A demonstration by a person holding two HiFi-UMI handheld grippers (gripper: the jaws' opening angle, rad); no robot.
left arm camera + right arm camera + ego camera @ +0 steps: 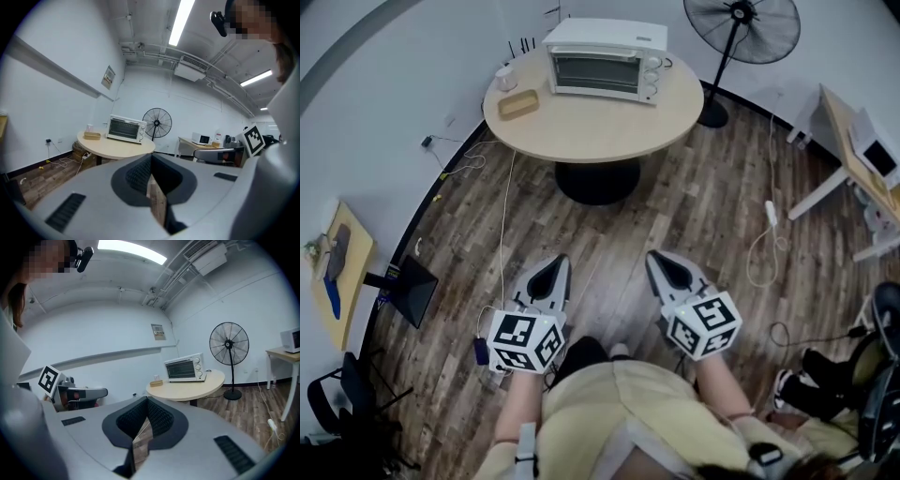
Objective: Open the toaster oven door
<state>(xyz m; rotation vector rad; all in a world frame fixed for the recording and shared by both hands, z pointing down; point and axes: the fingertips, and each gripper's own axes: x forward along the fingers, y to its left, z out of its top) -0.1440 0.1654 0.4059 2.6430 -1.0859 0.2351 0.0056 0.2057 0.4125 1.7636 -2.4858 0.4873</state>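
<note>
A white toaster oven with its glass door closed stands at the back of a round wooden table. Both grippers hang over the floor, well short of the table. My left gripper and my right gripper point toward the table, each shut with nothing between the jaws. In the left gripper view the oven appears small and far beyond the shut left gripper. In the right gripper view the oven sits far off on the table, past the shut right gripper.
A small wooden tray and a white cup sit on the table left of the oven. A standing fan is behind the table at right. A desk stands at far right. Cables trail on the wood floor.
</note>
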